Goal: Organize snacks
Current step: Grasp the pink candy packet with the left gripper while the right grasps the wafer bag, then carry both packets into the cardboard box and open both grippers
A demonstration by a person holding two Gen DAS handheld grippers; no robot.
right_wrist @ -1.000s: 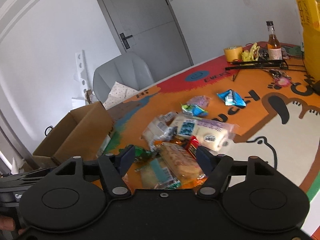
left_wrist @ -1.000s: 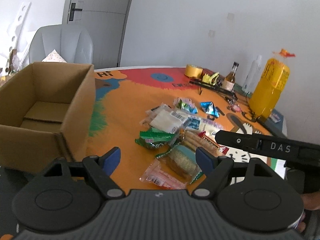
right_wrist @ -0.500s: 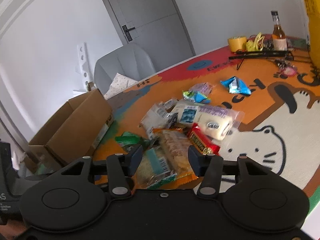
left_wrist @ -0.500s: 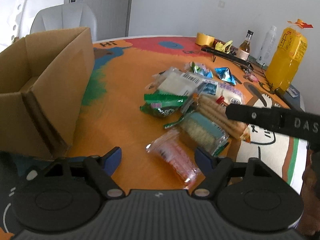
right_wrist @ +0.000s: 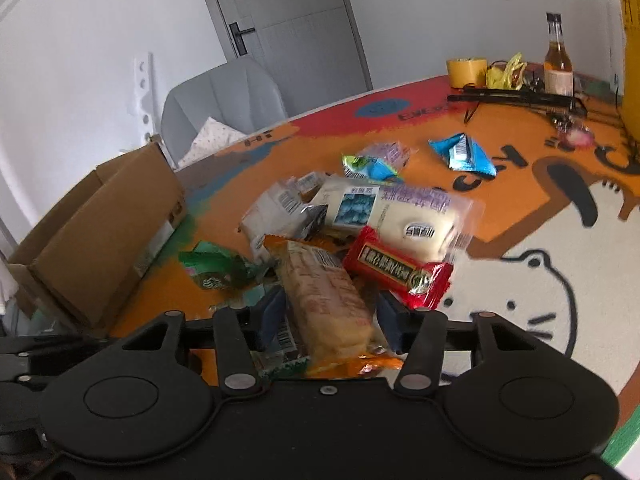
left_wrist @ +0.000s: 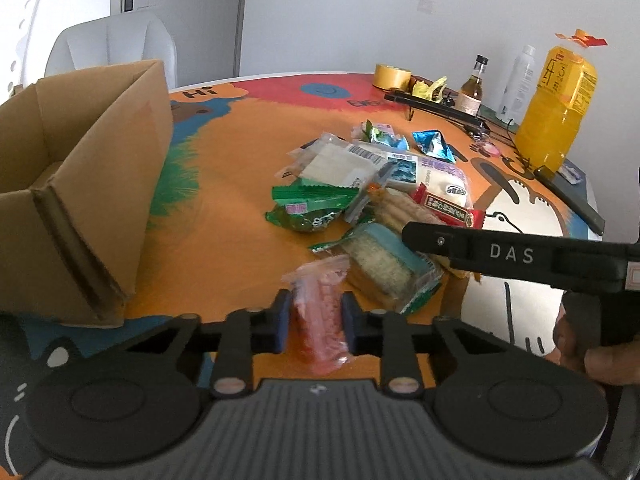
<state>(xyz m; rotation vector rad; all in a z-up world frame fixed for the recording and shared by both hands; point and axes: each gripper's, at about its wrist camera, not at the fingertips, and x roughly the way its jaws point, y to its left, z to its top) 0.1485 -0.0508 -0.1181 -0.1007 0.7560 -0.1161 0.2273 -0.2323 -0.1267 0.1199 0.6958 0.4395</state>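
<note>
A heap of snack packets lies on the orange cartoon mat (left_wrist: 224, 240). My left gripper (left_wrist: 315, 322) has its jaws closing, and both blue pads press on a pink see-through packet (left_wrist: 318, 308) at the heap's near edge. My right gripper (right_wrist: 332, 316) is also closing, its pads touching the sides of a long tan biscuit pack (right_wrist: 320, 292). A red bar (right_wrist: 396, 272) lies just right of that pack, a teal-edged cracker pack (left_wrist: 384, 264) left of it. The open cardboard box (left_wrist: 80, 184) stands to the left of the heap.
A green packet (left_wrist: 312, 208), a white bun pack (right_wrist: 400, 212) and small blue sachets (right_wrist: 460, 156) lie further back. A yellow jug (left_wrist: 556, 96), a brown bottle (left_wrist: 472, 88), a tape roll (left_wrist: 392, 76) and a black rack (left_wrist: 436, 106) stand at the far right. A grey chair (left_wrist: 112, 52) is behind the box.
Both grippers have sunk toward the heap. The left jaws went from wide apart to shut on the pink packet. The right jaws narrowed around the biscuit pack.
</note>
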